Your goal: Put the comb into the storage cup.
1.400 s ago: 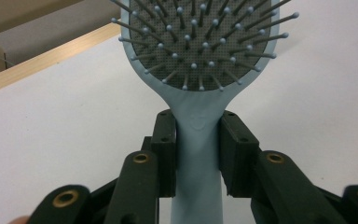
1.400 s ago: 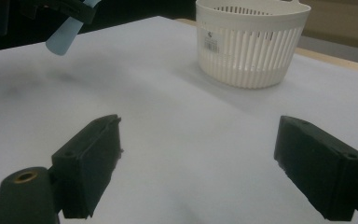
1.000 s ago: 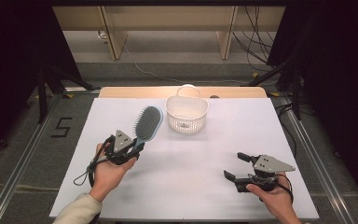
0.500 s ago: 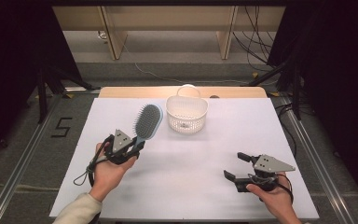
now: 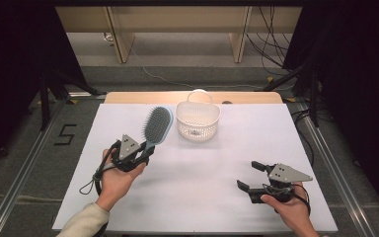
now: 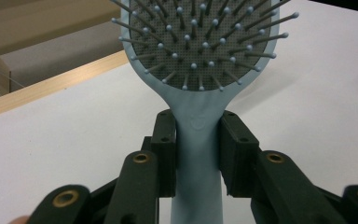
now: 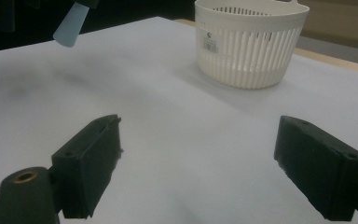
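Blue-grey hairbrush (image 5: 156, 125) clamped in my left tool (image 5: 145, 148), jaws pinching handle just below paddle, bristles facing up toward camera in left gripper view (image 6: 200, 42). Brush head sits over white worktop (image 5: 202, 173), just left of white slotted basket (image 5: 198, 120), not touching it. Basket near back edge of worktop, can't tell if anything's inside. My right tool (image 5: 249, 176) released, jaws spread wide, nothing between them, resting low near front right, well apart from brush and basket.
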Tool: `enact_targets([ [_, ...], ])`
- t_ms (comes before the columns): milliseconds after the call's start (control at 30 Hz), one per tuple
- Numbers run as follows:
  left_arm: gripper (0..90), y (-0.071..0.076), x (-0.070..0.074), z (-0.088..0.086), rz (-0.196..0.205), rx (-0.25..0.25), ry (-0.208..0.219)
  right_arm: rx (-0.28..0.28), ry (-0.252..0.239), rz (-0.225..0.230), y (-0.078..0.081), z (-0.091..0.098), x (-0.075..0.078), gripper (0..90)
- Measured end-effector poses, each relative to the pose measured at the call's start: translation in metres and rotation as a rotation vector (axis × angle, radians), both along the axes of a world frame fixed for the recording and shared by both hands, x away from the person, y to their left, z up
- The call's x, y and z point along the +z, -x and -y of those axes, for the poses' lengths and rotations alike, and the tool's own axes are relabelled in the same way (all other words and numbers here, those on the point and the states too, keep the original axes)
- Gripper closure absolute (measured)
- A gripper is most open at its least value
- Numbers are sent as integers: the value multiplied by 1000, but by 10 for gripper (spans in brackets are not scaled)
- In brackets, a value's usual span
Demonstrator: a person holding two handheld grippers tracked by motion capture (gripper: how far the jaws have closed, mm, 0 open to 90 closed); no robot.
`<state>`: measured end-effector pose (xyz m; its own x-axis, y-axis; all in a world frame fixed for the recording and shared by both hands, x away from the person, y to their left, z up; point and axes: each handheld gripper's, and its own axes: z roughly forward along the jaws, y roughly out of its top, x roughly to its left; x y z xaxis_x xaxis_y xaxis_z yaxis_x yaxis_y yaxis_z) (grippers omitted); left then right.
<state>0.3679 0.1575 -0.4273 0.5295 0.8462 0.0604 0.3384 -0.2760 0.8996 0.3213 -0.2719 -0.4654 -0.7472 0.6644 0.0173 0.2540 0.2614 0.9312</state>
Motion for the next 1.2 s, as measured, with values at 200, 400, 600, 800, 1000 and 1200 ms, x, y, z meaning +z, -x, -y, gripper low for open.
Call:
enact_targets([
  [200, 698, -2, 1, 1, 5, -4, 5, 0, 1, -1, 0, 0, 0, 154],
  [400, 698, -2, 1, 2, 2, -7, 4, 1, 0, -2, 0, 0, 0, 154],
  [600, 698, -4, 1, 4, 6, -6, 12, -2, -3, -2, -1, 0, -1, 154],
  [800, 698, -5, 3, 5, 10, -6, 14, -2, -4, -2, -1, 0, -1, 154],
  [1000, 698, -8, 5, 6, 16, -8, 18, -5, -4, -5, -1, 0, -1, 154],
  [1200, 698, -9, 7, 8, 20, -11, 18, -7, -4, -5, -1, 1, -1, 154],
])
